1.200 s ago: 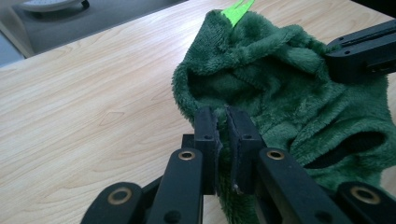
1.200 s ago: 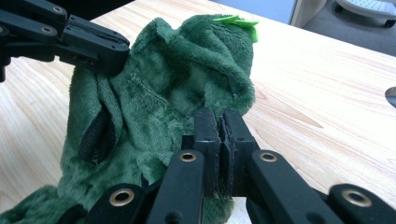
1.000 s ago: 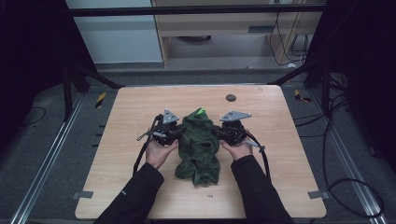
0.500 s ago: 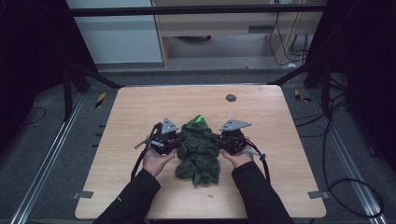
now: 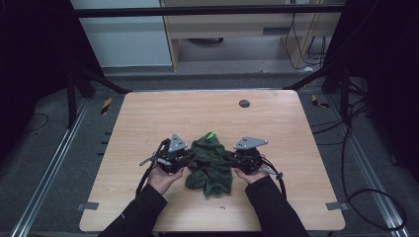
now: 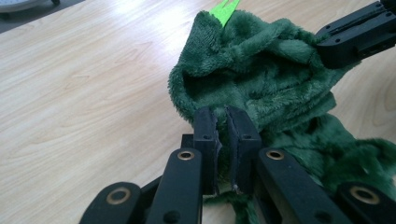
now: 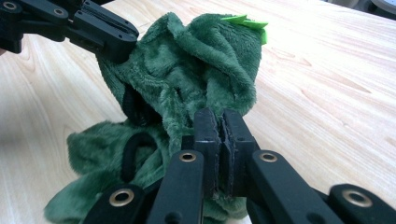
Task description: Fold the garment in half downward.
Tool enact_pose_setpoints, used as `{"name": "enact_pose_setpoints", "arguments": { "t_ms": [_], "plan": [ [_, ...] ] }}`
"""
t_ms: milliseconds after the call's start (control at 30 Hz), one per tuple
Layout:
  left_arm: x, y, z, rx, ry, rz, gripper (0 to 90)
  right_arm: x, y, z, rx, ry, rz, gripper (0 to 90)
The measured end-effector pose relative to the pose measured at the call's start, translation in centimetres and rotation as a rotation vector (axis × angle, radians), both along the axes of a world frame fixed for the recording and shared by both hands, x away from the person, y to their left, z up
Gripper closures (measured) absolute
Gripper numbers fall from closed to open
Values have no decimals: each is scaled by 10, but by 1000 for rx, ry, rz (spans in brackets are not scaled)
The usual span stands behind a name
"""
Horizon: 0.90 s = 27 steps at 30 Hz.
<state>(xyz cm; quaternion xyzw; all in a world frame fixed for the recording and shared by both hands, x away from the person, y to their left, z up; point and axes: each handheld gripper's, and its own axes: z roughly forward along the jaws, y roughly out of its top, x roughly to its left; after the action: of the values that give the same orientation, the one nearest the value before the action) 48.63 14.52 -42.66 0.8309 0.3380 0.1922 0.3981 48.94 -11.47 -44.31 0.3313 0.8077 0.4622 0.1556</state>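
Observation:
A dark green fleece cloth [image 5: 210, 165] with a bright green tag [image 5: 211, 134] lies bunched near the front middle of the wooden table [image 5: 148, 113]. My left gripper [image 5: 190, 159] is shut on the cloth's left edge, and my right gripper [image 5: 228, 158] is shut on its right edge. Along the left gripper view, the jaws pinch a fold of the cloth [image 6: 261, 79], with the left gripper [image 6: 223, 140] close to the table. The right gripper [image 7: 219, 140] likewise clamps the fleece cloth [image 7: 187, 70], whose tag [image 7: 247, 21] sticks up at the top.
A small dark round disc [image 5: 244, 103] sits on the table towards the back right. Cables [image 5: 143, 180] trail from both grippers by the person's hands. Black frame posts stand beyond the table's corners.
Both grippers have drawn the cloth towards the front edge of the table, and it looks lower and more gathered between them.

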Motion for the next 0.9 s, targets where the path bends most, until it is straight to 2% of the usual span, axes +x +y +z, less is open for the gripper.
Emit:
{"name": "enact_pose_setpoints", "arguments": {
  "t_ms": [133,300,533,733,900],
  "plan": [
    [-6,1,-1,5,-5,-2,834,-5,0,-1,-2,-3,2,862],
    [-13,5,-2,-12,7,-13,834,-14,-1,-2,-1,-7,20,861],
    [-25,4,-8,2,7,-34,834,-25,-1,-7,-7,2,34,859],
    [-34,6,-15,24,25,-57,833,-33,1,-12,-12,8,46,857],
    [-39,7,-20,21,51,-67,832,-37,3,-15,-16,25,59,855]
  ]
}}
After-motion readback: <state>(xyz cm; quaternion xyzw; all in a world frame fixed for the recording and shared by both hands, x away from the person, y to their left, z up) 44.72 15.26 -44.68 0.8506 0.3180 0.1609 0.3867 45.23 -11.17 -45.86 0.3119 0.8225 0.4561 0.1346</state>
